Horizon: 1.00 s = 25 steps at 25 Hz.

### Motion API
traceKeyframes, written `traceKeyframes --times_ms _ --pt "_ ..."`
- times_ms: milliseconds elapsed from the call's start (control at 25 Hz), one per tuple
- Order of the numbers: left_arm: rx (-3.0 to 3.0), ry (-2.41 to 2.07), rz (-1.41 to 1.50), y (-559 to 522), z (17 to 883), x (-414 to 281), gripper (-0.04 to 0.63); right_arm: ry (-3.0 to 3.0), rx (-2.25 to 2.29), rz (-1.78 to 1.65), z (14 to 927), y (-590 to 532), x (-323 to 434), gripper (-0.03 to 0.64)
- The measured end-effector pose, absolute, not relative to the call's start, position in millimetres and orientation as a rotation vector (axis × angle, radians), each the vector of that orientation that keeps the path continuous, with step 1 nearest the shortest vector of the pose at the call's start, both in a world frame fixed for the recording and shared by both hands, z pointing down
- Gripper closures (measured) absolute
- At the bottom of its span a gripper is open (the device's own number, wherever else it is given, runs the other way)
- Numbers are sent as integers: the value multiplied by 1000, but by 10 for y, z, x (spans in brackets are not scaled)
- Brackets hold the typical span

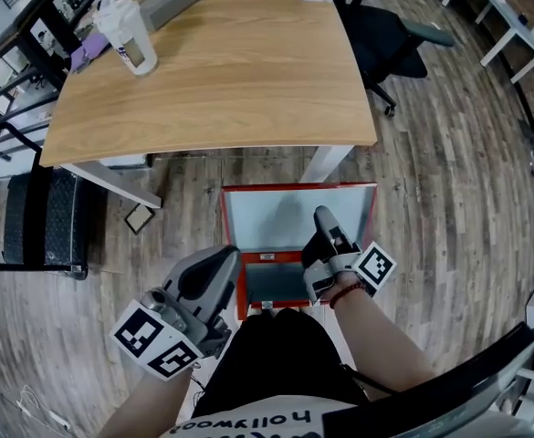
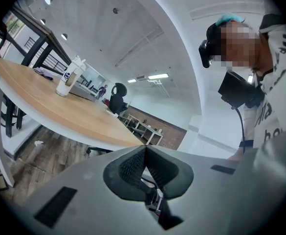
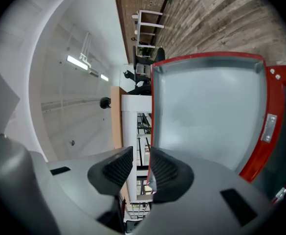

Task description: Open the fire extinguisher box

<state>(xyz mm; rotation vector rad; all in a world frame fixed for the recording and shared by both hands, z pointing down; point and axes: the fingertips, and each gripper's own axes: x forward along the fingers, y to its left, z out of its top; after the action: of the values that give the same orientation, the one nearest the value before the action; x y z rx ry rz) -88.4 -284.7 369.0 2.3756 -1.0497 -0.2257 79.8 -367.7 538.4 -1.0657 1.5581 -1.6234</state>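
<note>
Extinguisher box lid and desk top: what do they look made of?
Box lid: likely painted sheet metal; red rim with folded edges, pale grey matte inner face, and a bare metal plate on one side. Desk top: light wood grain with a satin sheen; solid wood or laminate, can't tell.

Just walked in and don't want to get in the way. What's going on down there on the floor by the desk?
A person with a gripper in each hand is working on the red fire extinguisher box, which sits on the floor by the wooden table. Its lid is swung open, showing its pale inner face. The right gripper is at the lid's edge with its jaws apart, not pinching it. The left gripper is shut and empty, off to the side.
</note>
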Motion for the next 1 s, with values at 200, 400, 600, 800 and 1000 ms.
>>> traceKeyframes --times_ms 200,400,600,800,1000 --pt "2423 -1020 -233 -2738 3423 -883 589 1674 -980 -1594 4938 -3435 746 565" --pt "2476 -1008 -250 -2666 3093 -986 589 1770 -888 -1544 4380 -3169 726 580" --pt "2496 -1003 -259 -2613 2876 -1166 589 1838 -863 -1458 3856 -2937 758 594" --pt "2492 -977 -217 -2500 2797 -1174 589 1982 -807 -1356 3299 -2695 680 606" --pt "2519 -925 -209 -2359 2607 -1037 590 2232 -795 -1189 2774 -2497 649 607"
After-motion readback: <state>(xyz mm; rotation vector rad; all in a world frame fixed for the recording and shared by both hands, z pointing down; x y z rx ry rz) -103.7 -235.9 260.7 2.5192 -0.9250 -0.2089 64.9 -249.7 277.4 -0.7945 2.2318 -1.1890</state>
